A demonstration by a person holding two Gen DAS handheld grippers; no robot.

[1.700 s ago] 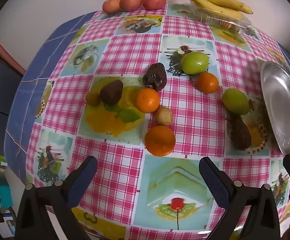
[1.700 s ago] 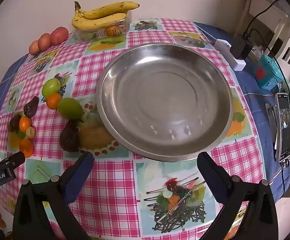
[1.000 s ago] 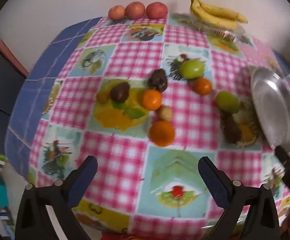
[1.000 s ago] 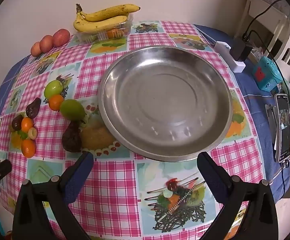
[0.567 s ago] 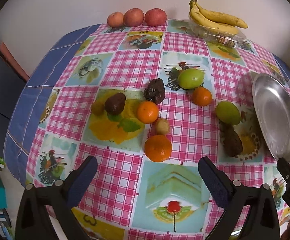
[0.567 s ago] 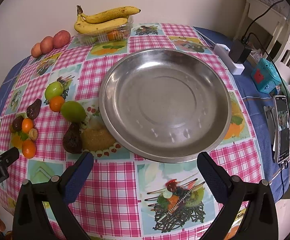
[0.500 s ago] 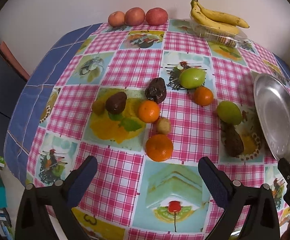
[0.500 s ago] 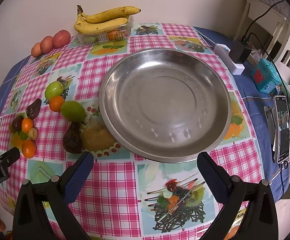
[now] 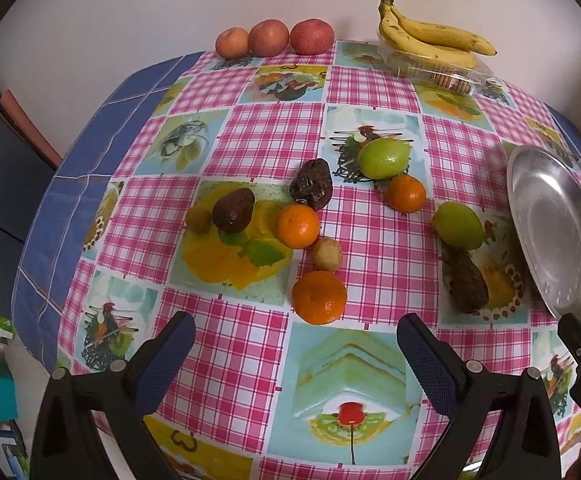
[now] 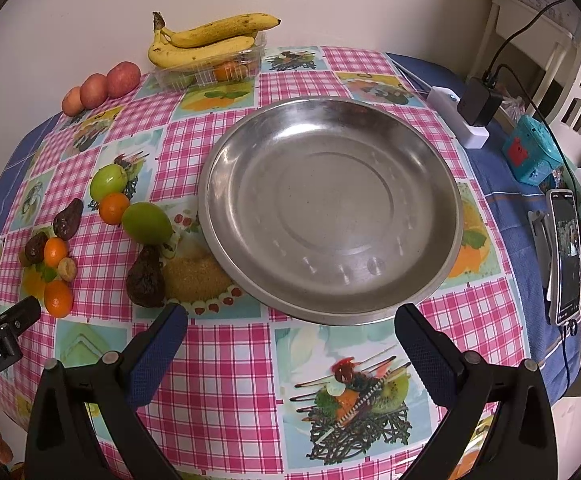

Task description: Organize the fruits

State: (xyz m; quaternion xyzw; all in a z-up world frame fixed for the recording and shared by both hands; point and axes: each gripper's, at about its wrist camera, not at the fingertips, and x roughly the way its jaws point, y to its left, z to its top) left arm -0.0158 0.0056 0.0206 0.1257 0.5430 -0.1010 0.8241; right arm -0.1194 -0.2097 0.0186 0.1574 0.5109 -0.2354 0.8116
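Left tongs (image 9: 294, 344): jaws spread wide, nothing held, low in the left wrist frame above the desk (image 9: 250, 360). Right tongs (image 10: 290, 334): likewise wide apart and empty, bottom of the right wrist frame.

Just above the left tongs' gap lies an orange (image 9: 319, 297), then a small tan fruit (image 9: 327, 254), a second orange (image 9: 297, 226), two dark avocados (image 9: 233, 210) and a green fruit (image 9: 383, 158) with a third orange touching it. At centre right, another green fruit (image 9: 457, 225) and a dark pear-shaped fruit (image 9: 465, 282).

The steel plate (image 10: 330, 160) fills the centre of the right wrist frame, empty (all fruit lies to its left).

Surface: pink-checked cloth with fruit pictures, blue border. Upper edge: bananas (image 10: 206, 42) on a clear box, three reddish fruits (image 10: 100, 88), pale wall behind. Right edge: phone (image 10: 566, 256), white charger (image 10: 458, 120).
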